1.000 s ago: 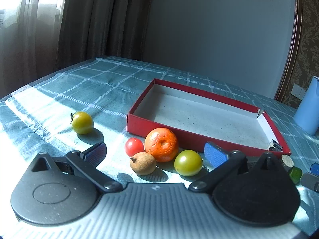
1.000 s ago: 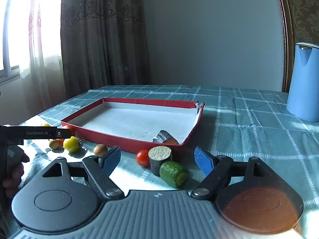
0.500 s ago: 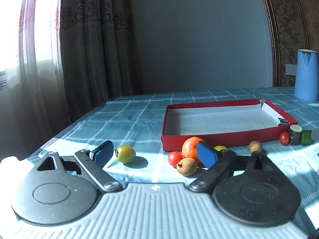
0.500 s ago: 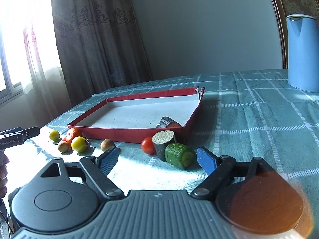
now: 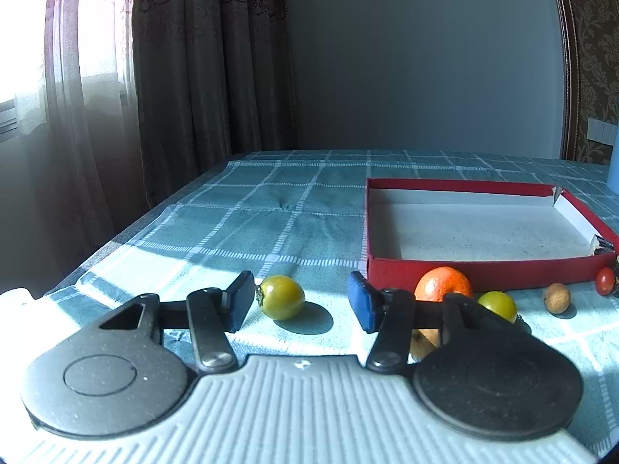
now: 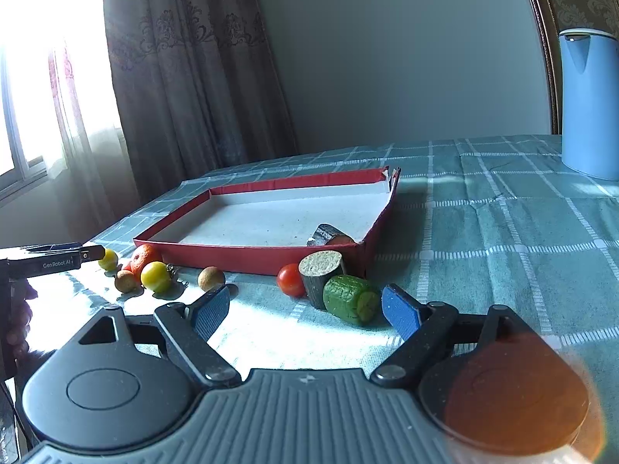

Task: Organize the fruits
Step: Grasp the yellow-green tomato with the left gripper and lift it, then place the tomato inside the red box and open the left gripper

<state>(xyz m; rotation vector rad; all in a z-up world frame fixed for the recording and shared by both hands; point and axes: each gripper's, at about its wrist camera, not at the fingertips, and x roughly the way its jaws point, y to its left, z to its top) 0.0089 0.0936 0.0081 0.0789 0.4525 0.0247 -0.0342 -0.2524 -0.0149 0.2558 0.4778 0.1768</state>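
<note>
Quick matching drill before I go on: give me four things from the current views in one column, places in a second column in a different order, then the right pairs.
Things:
1. orange
2. green cylinder
3. kettle
4. lone yellow-green tomato

Places:
A. far right on the cloth, away from the fruit
B. between the open left gripper's fingers
C. against the red tray's near wall
D. lying on its side just ahead of the open right gripper, beside the cork-topped stub

Pairs: 1-C, 2-D, 3-A, 4-B
</note>
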